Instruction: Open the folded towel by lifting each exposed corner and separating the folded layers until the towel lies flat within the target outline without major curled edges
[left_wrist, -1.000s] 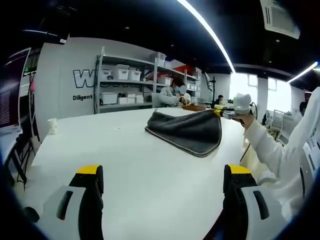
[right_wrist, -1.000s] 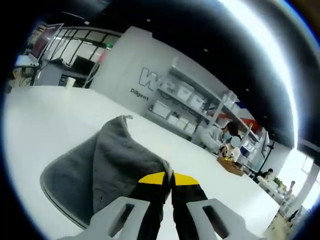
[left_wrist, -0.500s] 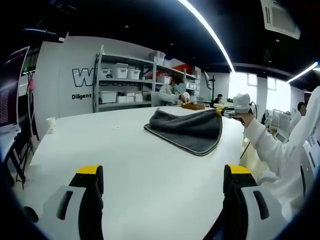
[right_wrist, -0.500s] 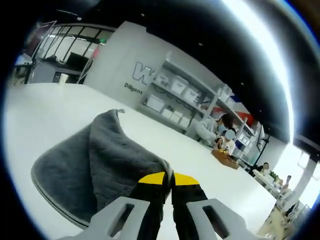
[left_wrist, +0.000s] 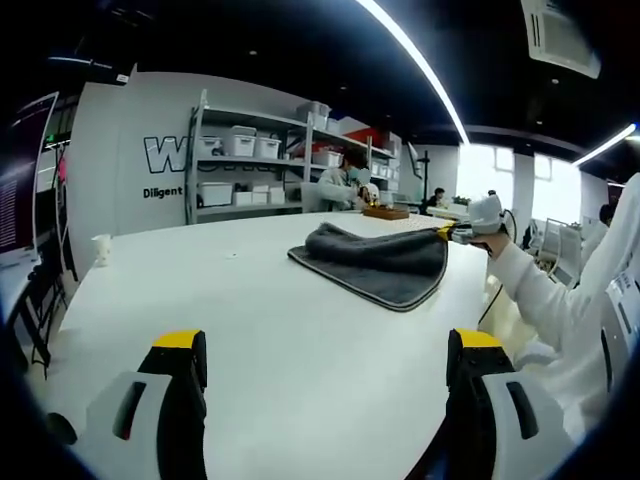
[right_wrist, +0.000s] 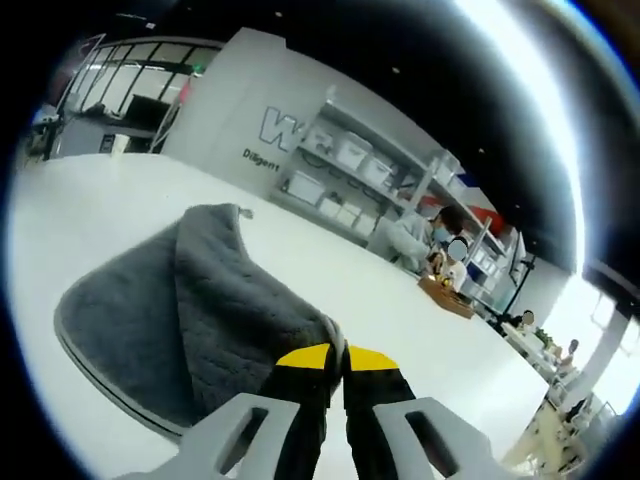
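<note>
right gripper (left_wrist: 447, 232) lower than before, pinched towel (left_wrist: 385, 262) corner dropped nearer table (left_wrist: 250, 300)

Towel (left_wrist: 378, 263) lies on the table (left_wrist: 250, 310), shelving (left_wrist: 255, 165) behind it

I see a metal shelving rack (left_wrist: 250, 165) of white bins at 11 o'clock, a small white cup (left_wrist: 103, 250) at 9 o'clock on the white table (left_wrist: 200, 290).

towel (left_wrist: 375, 262) | dark grey, pale edging | folded, one corner raised off the white table (left_wrist: 250, 320)
</note>
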